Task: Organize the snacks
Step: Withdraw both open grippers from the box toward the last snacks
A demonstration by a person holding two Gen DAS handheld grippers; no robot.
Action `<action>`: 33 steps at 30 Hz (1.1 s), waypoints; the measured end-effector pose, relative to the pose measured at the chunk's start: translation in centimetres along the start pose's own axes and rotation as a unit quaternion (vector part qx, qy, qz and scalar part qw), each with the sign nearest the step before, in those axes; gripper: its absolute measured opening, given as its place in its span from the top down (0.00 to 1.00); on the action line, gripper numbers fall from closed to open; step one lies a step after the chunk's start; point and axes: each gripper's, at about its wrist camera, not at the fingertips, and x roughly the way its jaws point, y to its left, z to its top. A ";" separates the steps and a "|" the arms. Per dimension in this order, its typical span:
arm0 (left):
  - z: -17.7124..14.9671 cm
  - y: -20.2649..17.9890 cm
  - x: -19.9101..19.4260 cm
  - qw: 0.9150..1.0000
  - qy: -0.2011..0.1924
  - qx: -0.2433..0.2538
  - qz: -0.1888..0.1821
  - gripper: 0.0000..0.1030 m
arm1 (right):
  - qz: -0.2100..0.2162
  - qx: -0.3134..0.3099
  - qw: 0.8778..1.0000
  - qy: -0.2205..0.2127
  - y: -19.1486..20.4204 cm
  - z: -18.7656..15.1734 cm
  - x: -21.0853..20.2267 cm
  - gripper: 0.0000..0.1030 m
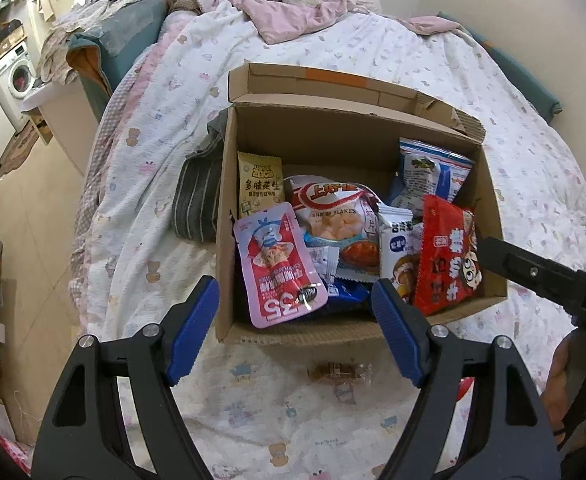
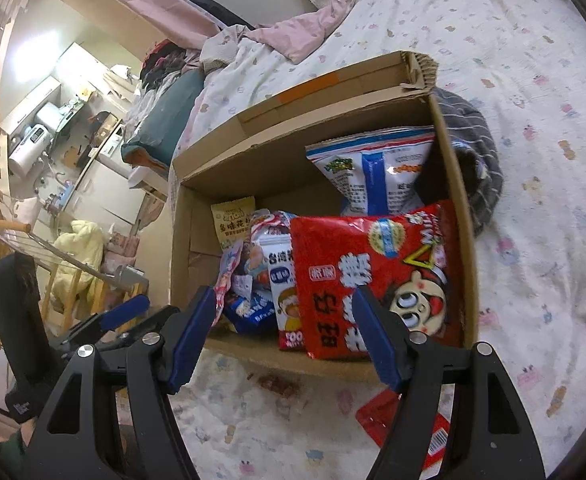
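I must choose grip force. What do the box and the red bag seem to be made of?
Box: brown corrugated cardboard, matt; fluting shows at its torn rim. Red bag: thin glossy plastic film, probably; it shines and creases.

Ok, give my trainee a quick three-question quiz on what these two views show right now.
1. True or false: both grippers are holding a snack.
2. Which packet leans at the box's near right corner? A) red packet B) pink pouch C) peanut packet
3. Name one snack not yet in the box.

Key:
1. False: the left gripper and right gripper are open and empty.
2. A: the red packet in the cardboard box.
3. The brown wrapped candy on the bedsheet in front of the box.
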 end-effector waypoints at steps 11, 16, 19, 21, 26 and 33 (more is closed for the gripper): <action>-2.6 1.4 -2.0 0.999 0.000 -0.037 0.008 0.17 | -0.026 0.018 0.999 0.000 -1.6 -3.1 -2.6 0.27; -4.2 1.3 -1.9 0.999 0.014 -0.034 0.008 0.17 | -0.048 0.033 0.998 0.005 -3.4 -5.0 -3.7 0.27; -5.0 0.8 -1.7 0.999 0.021 -0.018 0.024 0.17 | -0.067 0.027 0.997 0.008 -4.1 -5.9 -4.2 0.25; -5.3 0.7 -1.6 0.999 0.025 -0.013 0.025 0.17 | -0.076 0.023 0.997 0.011 -4.6 -6.3 -4.5 0.18; -5.9 0.8 -1.6 0.999 0.025 -0.018 0.030 0.17 | -0.098 0.015 0.995 0.025 -6.2 -7.1 -4.9 0.14; -6.6 0.0 -0.7 0.999 0.043 -0.017 0.027 0.17 | -0.144 0.000 0.988 0.053 -7.9 -7.5 -3.8 0.14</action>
